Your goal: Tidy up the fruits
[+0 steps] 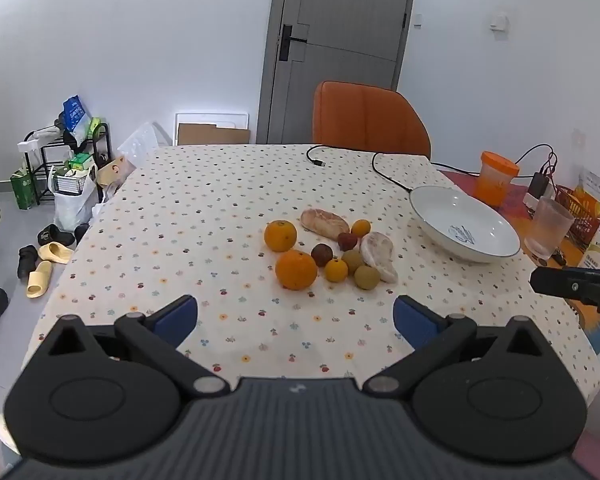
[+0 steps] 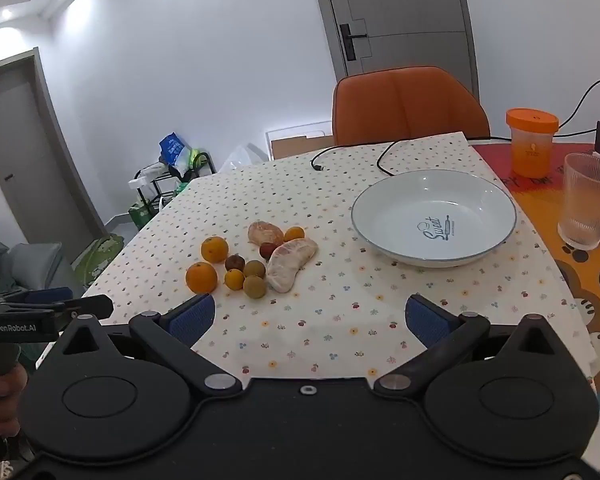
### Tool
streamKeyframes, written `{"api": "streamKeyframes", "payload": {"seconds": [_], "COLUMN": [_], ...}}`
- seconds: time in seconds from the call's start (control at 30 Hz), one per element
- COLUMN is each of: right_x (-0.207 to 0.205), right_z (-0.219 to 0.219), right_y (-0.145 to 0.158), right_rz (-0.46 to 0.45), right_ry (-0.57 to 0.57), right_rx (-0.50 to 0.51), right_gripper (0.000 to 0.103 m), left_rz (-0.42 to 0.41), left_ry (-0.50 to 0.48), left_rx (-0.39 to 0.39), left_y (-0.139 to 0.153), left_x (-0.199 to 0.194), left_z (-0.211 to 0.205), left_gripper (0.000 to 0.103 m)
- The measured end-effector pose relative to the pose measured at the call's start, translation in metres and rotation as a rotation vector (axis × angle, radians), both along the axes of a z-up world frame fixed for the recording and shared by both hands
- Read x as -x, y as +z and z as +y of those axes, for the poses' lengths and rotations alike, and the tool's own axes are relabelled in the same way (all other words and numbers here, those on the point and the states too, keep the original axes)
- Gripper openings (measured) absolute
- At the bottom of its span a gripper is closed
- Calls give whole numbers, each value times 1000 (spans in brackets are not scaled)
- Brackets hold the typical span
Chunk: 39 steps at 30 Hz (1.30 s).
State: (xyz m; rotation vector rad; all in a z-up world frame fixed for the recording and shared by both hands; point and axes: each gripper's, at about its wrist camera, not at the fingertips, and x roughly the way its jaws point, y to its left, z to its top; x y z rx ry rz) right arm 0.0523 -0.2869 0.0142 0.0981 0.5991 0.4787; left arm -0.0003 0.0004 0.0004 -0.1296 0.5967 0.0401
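Both tongs are released and holding nothing: left tongs [image 1: 296,320] and right tongs [image 2: 310,322] hang over the near edge of the table [image 1: 204,208]. The fruit pile sits ahead of the left tongs and ahead-left of the right ones, with the bowl [image 2: 496,196] straight ahead of the right, nothing in it.

Handling guess: the oranges [image 1: 296,269] look firm and round, so squeeze across the widest part or they'll roll out. The peeled pomelo wedges [image 2: 290,262] look soft (easy to crush), so grip gently across the middle. The little brown fruits [image 1: 367,277] are probably light and skittish.
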Motion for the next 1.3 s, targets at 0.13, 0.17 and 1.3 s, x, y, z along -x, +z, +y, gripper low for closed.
{"api": "streamKeyframes", "payload": {"seconds": [0.13, 0.17, 1.3], "right_x": [-2, -3, 3], "right_z": [3, 3, 3], "right_y": [2, 2, 3], "right_rz": [-27, -31, -31], "right_ry": [12, 15, 6], "right_rx": [11, 12, 55], "right_gripper": [103, 103, 103], "left_rz": [-10, 0, 9], "left_ry": [5, -2, -17], "left_rx": [-5, -6, -7], "left_y": [1, -5, -2], "left_x": [0, -1, 0], "left_z": [2, -1, -5], "left_gripper": [103, 103, 103]}}
